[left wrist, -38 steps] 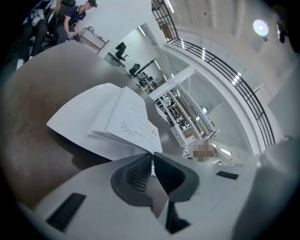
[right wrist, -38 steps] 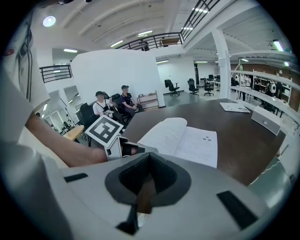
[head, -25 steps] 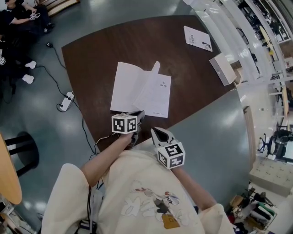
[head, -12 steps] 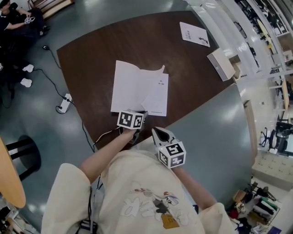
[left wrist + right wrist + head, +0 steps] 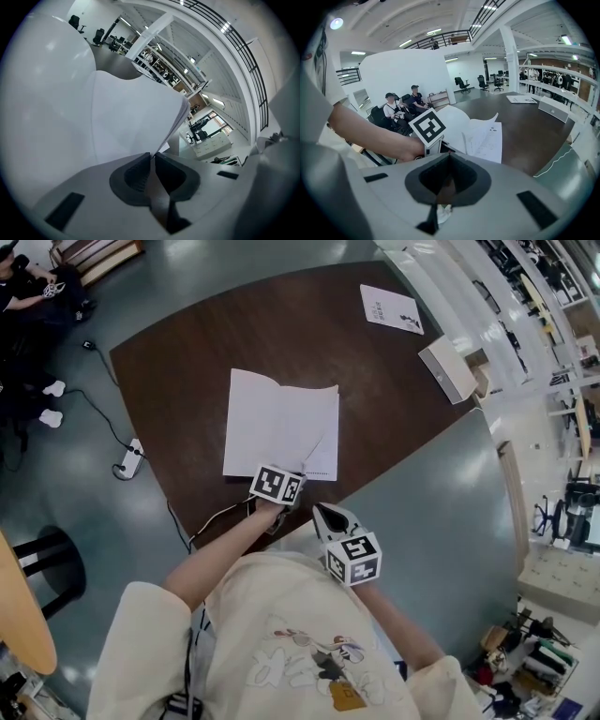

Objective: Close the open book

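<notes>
The open book lies white and flat on the dark brown table. A thin page still lifts at its near right corner. My left gripper sits at the book's near edge; in the left gripper view that page runs into the narrow gap of the left gripper, whose jaws are opening. My right gripper hangs shut and empty just off the table's near edge, and the right gripper view shows the book beyond the right gripper.
A thin booklet and a white box lie at the table's far right. On the floor to the left are a power strip with its cable and a black stool. People sit at the far left.
The raised page has come down and lies much lower over the book. My left gripper has shifted right along the book's near edge and rolled. The right gripper has stayed put.
</notes>
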{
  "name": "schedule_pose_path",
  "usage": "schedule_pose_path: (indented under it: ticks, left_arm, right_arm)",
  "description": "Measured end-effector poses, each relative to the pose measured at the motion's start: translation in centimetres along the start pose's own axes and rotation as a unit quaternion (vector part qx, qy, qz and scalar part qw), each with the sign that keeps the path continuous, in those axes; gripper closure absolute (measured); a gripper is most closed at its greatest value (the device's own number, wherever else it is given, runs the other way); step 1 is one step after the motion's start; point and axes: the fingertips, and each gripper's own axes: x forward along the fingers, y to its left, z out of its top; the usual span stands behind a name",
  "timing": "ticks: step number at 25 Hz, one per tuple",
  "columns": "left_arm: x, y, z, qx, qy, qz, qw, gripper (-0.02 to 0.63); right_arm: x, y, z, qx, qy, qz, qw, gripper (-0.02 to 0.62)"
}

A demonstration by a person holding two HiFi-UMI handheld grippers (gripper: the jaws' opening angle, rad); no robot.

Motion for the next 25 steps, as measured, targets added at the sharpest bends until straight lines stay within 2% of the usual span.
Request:
schedule_pose_path:
  ticks: [3,6,19,25]
  left_arm:
    - [0.6,0.0,-0.4,0.005,0.010,-0.006,0.9999,0.559]
    - [1.1,-0.1,-0.6,0.012,0.018,-0.012,0.9997,0.521]
    - [-1.2,-2.7,-1.6,0.002,0.003,-0.059,0.9983,0.520]
    - [-4.8,-3.3,-2.1,-0.015,-0.032,-0.076,0.9964,0.520]
  right_arm:
    - [-0.1,-0.2,-0.2,0.001,0.000,-0.003,1.000,0.589]
    - [-0.1,-0.5,-0.3,0.002,0.000,-0.006,1.000,0.589]
    - [-0.8,-1.1,-0.6,0.009,-0.009,-0.017,1.000,0.589]
    - [-1.0,-0.6,-0.5,0.006,-0.012,-0.016,1.000,0.589]
